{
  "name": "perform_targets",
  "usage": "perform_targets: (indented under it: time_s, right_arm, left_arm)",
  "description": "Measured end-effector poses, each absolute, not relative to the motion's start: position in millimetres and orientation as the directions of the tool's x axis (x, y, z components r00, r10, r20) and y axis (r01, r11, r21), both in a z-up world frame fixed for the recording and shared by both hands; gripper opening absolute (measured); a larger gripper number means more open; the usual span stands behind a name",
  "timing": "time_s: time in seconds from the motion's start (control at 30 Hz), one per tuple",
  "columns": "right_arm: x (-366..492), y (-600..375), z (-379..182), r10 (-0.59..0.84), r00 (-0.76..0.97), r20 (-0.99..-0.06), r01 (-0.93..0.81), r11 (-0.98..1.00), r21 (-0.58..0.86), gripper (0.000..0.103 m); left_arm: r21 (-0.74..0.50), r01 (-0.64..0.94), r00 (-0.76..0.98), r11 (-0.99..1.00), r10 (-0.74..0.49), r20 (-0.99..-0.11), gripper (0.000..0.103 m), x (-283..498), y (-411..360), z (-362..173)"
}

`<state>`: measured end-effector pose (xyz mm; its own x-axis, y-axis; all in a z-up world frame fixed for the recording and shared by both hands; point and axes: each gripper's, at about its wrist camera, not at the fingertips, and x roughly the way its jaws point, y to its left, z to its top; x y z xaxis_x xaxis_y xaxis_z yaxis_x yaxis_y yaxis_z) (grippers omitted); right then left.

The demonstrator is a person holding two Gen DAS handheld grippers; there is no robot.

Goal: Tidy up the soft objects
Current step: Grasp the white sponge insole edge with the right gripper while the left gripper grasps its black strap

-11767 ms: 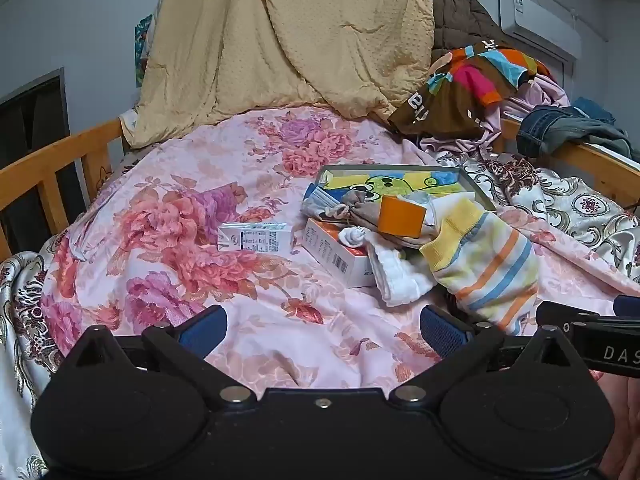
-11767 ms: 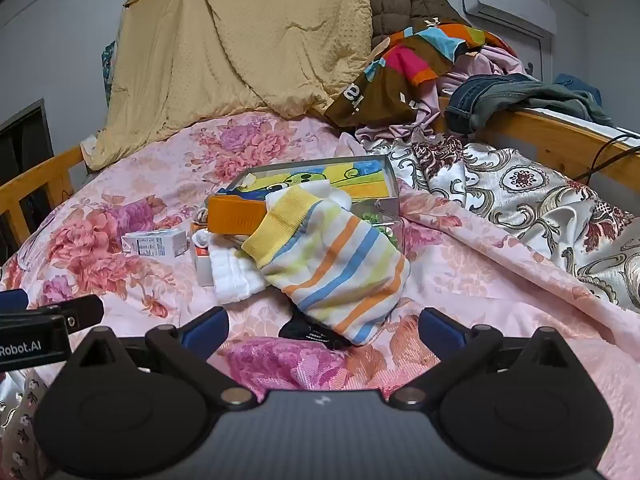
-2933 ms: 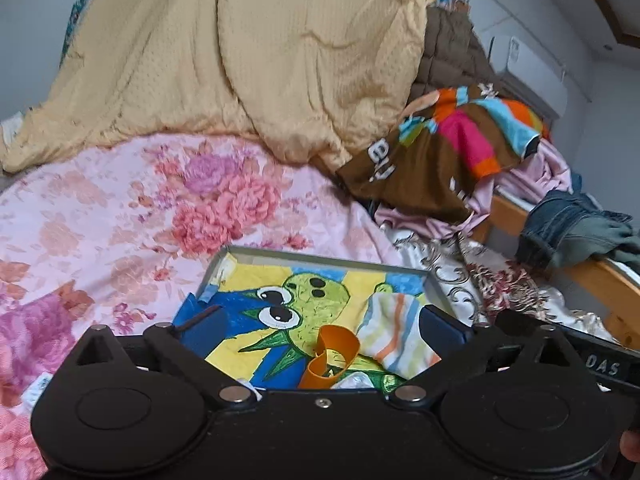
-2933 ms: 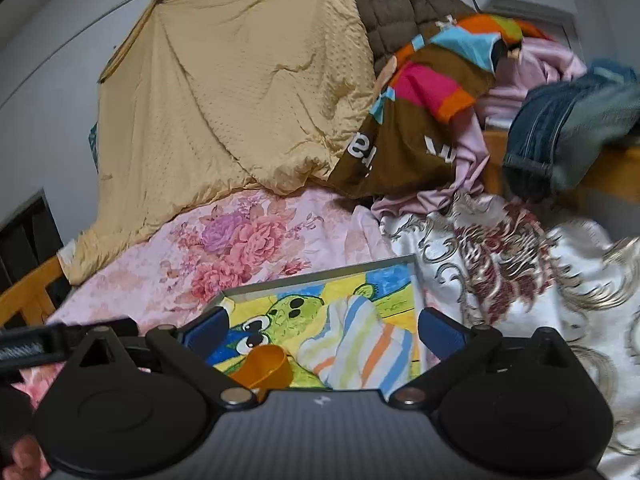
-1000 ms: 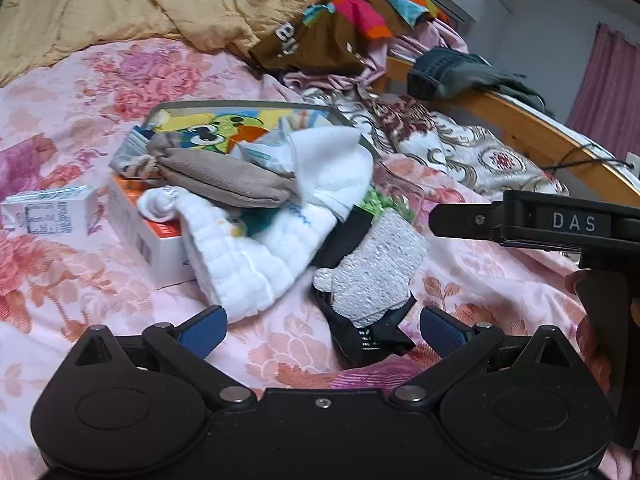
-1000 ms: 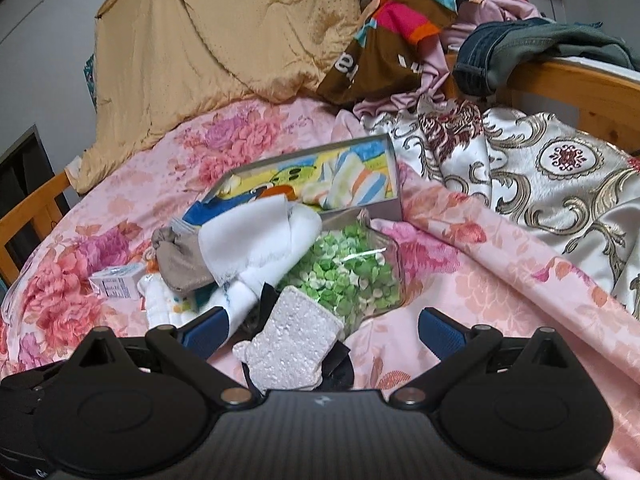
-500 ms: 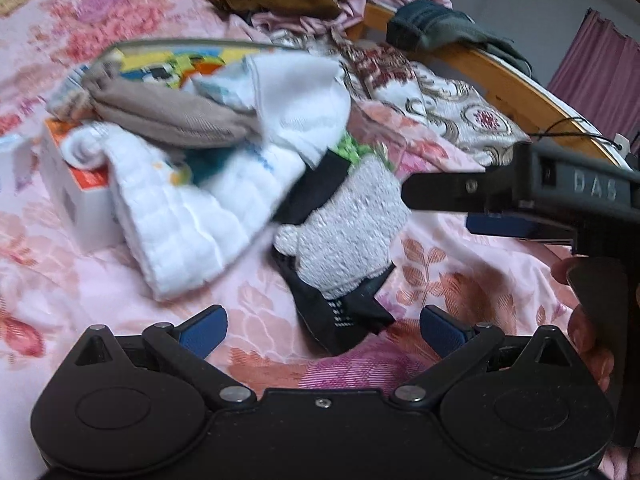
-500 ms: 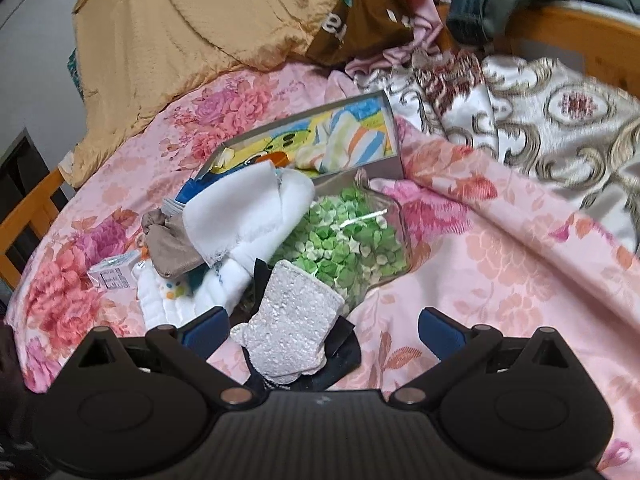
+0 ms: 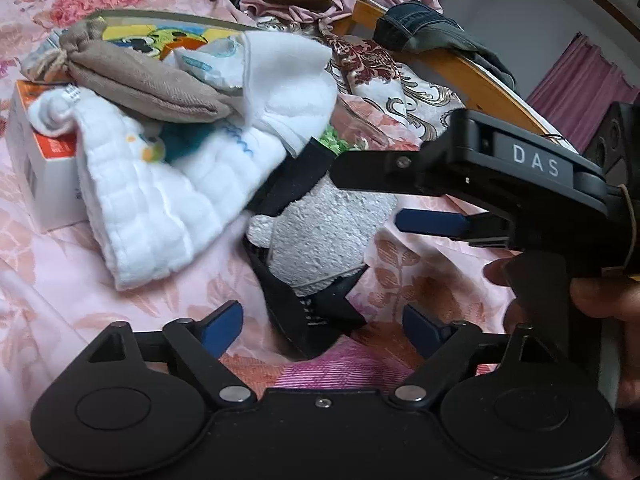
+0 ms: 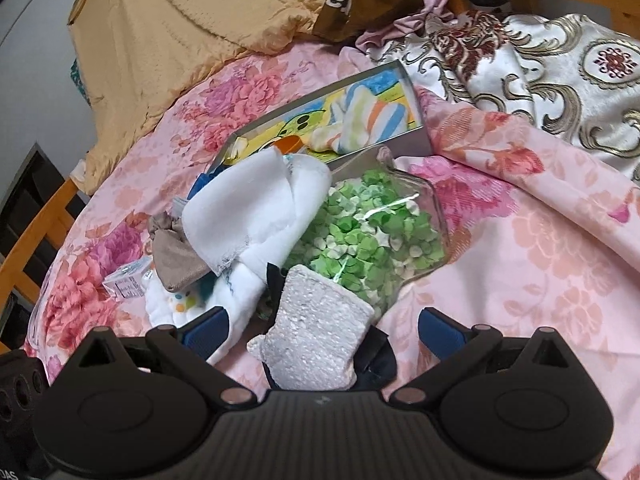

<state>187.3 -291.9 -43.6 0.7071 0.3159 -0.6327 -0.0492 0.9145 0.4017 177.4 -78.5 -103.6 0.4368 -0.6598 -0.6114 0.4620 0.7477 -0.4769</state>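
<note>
left tongs [image 9: 316,326] closing around black sock [image 9: 308,320], not yet clamped; right tongs [image 10: 324,330] held apart astride grey fuzzy sock [image 10: 316,340], apparently for pickup.

- Look to three o'clock in your left wrist view: white letters "DAS" stand on a grey plate on the side of your right gripper [image 9: 430,200].
- At seven o'clock in your right wrist view, "DAS" shows again at the frame's corner, on your left gripper's black body [image 10: 16,432], partly cut off.
- Print on the black sock [image 9: 308,320] and the small carton [image 10: 128,284] is too blurred for you to read.
</note>
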Motion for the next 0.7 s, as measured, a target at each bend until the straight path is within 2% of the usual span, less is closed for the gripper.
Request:
perform_targets:
  time_s: [0.17,0.4,0.57,0.7]
  right_arm:
    - [191.5,-291.2,-44.6,0.333,0.705,-0.627,-0.063,0.909,0.411,0.102]
    - [190.4,-292.6,-42.5,0.373,0.706,-0.602,-0.082,0.887,0.454,0.102]
    - [188.6,-291.6,-40.7,0.411,0.695,-0.59,-0.107,0.87,0.48,0.099]
    - [183.5,-290.3,-36.9,0.424,0.701,-0.574,-0.129,0.867,0.482,0.095]
  left_arm:
    - [-0.482,0.423,0.448,0.767,-0.64,-0.625,0.072,180.6,-79.9,-106.4]
    - [-0.493,0.385,0.46,0.78,-0.625,-0.631,0.066,179.9,-76.6,-107.8]
    - [-0.492,0.369,0.452,0.788,-0.615,-0.646,0.043,180.8,-76.1,-108.7]
    - [-0.517,0.343,0.442,0.784,-0.62,-0.648,0.032,181.6,-72.8,-110.1]
